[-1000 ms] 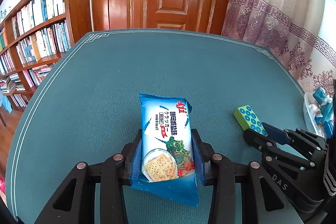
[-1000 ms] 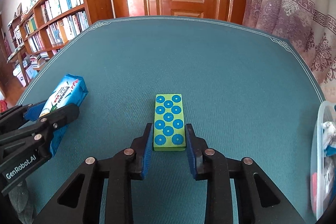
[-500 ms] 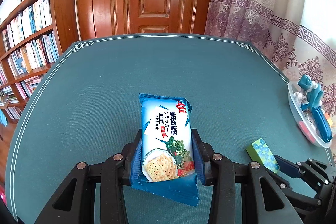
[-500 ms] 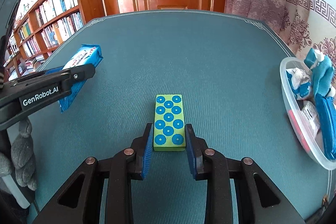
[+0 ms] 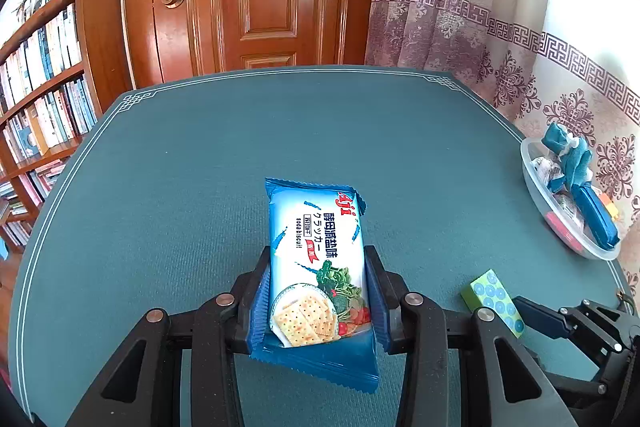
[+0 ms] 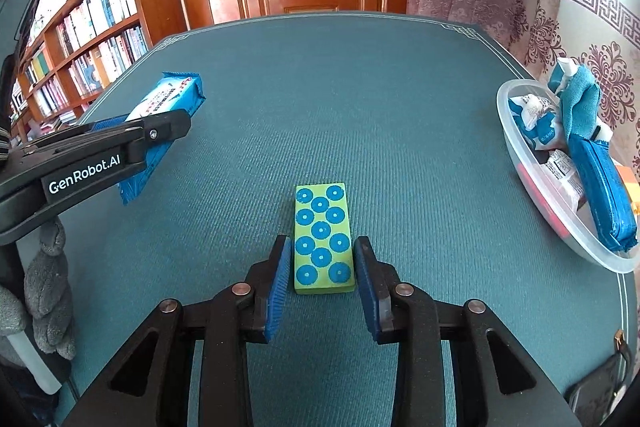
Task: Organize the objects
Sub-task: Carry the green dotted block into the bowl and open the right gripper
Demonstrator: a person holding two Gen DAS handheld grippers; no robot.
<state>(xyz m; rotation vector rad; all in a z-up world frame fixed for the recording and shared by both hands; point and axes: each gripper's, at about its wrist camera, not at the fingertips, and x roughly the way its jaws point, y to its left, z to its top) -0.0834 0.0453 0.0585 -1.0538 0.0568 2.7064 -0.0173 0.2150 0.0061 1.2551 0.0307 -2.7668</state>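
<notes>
So our left gripper (image 5: 316,301) has its jaws closed snug on the lower half of the cracker packet (image 5: 318,263), pads pressing both long sides, with the packet sticking out forward above the teal table (image 5: 180,187). We reckon it's light but crinkly and a bit slick, and the crackers inside will snap if we squeeze harder, so holding across the width low down like this seems right, though the free end may droop. Our right gripper (image 6: 322,269) has its jaws around the near half of the green block with blue dots (image 6: 323,239); the pads sit right at its sides, but we can't tell if they're really pinching it, since there's a sliver of gap showing on each side. The block looks stiff and solid with flat faces, so a grip on the long sides should hold fine, no crush worry. Whether it's lifted or resting on the table, we can't say for sure. The clear plastic tub (image 6: 560,227), already full of blue pouches and packets, sits to the right of the block near the table edge, and the packet is well off to the block's left.
</notes>
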